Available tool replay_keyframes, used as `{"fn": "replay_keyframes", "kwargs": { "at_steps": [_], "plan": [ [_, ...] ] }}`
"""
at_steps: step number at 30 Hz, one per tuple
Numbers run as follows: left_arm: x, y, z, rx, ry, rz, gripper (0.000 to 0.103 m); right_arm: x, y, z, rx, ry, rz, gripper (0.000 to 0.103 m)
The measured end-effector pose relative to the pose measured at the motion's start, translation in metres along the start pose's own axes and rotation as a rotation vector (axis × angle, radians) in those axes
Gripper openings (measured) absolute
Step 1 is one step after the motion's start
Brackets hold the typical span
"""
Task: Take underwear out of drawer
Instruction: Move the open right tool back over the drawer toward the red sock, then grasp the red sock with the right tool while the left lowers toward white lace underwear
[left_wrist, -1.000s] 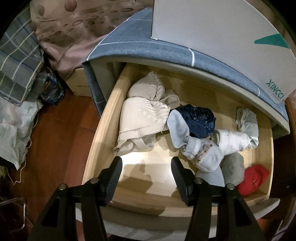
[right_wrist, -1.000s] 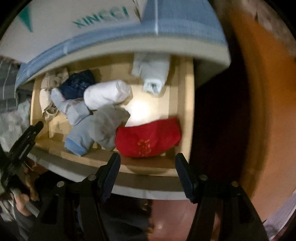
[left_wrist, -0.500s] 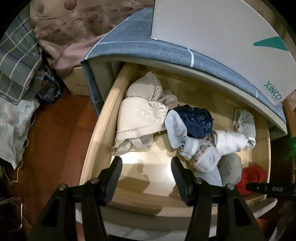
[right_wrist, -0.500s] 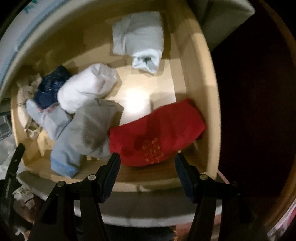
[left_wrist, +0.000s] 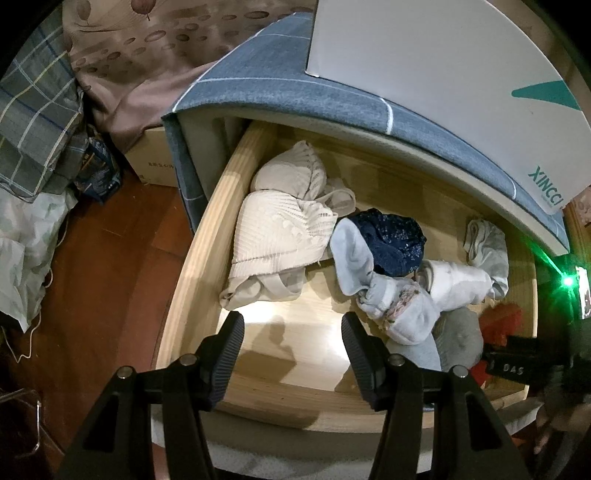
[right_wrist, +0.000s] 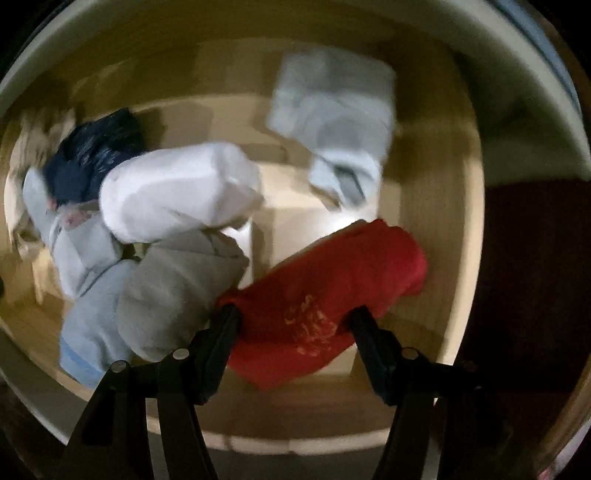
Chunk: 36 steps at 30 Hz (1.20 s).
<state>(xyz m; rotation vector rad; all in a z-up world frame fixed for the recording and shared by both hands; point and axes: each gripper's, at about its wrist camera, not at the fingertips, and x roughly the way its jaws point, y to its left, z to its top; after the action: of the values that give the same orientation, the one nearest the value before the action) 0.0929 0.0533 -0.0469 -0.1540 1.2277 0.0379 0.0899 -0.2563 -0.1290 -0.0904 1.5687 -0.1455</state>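
— Two grippers are showing; what are they doing?

— Left gripper (left_wrist: 291, 332) is hovering over the bare front part of the drawer (left_wrist: 192, 258), pointing steeply down. Its jaws are standing spread wide, with nothing between them.

— And the other one?

— Right gripper (right_wrist: 295, 314) is pointing straight down into the drawer's right end. Its jaws have just been opening, and they are straddling the red underwear (right_wrist: 332, 273), one finger at each side of it. The picture is blurring, so I am not seeing the pads press on the cloth.

— Where is that red piece lying?

— On the drawer bottom, at about five o'clock in the right wrist view, close to the front wall and the right wall.

— What is lying around it?

— A grey bundle (right_wrist: 173, 291) is touching it at nine o'clock. A white roll (right_wrist: 177, 192) is sitting at ten o'clock, with a navy piece (right_wrist: 92, 155) beyond it. A pale folded piece (right_wrist: 332, 122) is resting at twelve o'clock, apart from the red one.

— And in the left wrist view?

— A cream knit garment (left_wrist: 280, 236) is filling the drawer's left end, at twelve o'clock from the left jaws.
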Motion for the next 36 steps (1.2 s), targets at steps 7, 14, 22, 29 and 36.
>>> {"fn": "replay_keyframes", "kwargs": {
  "at_steps": [7, 14, 22, 29, 36],
  "plan": [
    [0.000, 0.002, 0.000, -0.005, 0.002, -0.003, 0.056, -0.004, 0.000, 0.011, 0.028, -0.024, -0.002, 0.061],
    [-0.001, 0.002, 0.000, -0.008, -0.002, -0.011, 0.056, -0.013, -0.026, 0.006, 0.156, 0.006, 0.044, 0.061],
    [-0.002, 0.011, 0.002, -0.051, -0.007, -0.051, 0.056, 0.018, -0.030, 0.011, 0.240, 0.044, 0.063, 0.061],
    [0.002, 0.020, 0.012, 0.001, 0.042, -0.109, 0.056, 0.035, -0.020, 0.010, 0.178, 0.037, 0.031, 0.063],
    [-0.005, 0.030, 0.026, 0.071, 0.017, -0.078, 0.056, 0.044, -0.005, 0.015, 0.050, 0.057, -0.016, 0.054]
  ]
}}
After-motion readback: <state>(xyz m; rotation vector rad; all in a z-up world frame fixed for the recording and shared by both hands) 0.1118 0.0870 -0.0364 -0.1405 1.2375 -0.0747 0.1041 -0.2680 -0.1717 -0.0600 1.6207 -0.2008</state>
